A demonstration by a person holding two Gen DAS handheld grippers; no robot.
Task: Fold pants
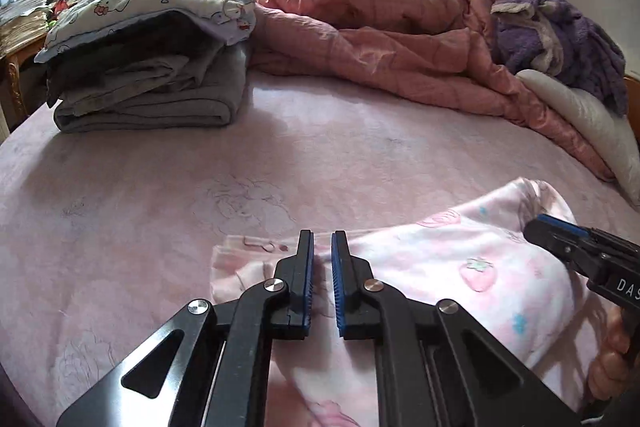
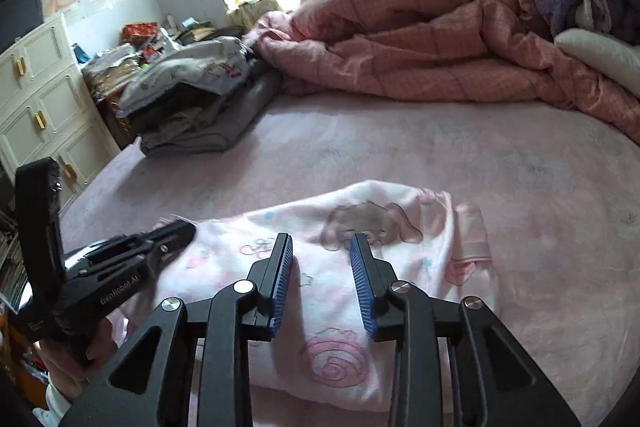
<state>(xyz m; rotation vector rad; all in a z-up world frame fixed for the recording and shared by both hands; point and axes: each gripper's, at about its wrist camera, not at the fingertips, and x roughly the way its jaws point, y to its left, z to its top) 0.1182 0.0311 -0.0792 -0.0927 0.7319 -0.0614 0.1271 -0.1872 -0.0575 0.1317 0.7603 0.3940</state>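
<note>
Bedroom, pink bedsheet (image 1: 160,195) | L gripper (image 1: 322,247) narrow gap, holds nothing | R gripper (image 2: 322,251) wider apart, holds nothing | pants (image 2: 320,267) folded under both | tip: pinch both layers at edge, keep seams aligned | clothes stack (image 1: 152,67) well apart

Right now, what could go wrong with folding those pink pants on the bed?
1. Neither the left tool nor the right tool seems to be pinching the pink pants, so a lift now might leave them behind.
2. The pants look soft and bunched, so a grab could catch just one layer and make the fold crooked.
3. The rumpled pink quilt and the stack of folded clothes are nearby; a big swing might bump them.
</note>
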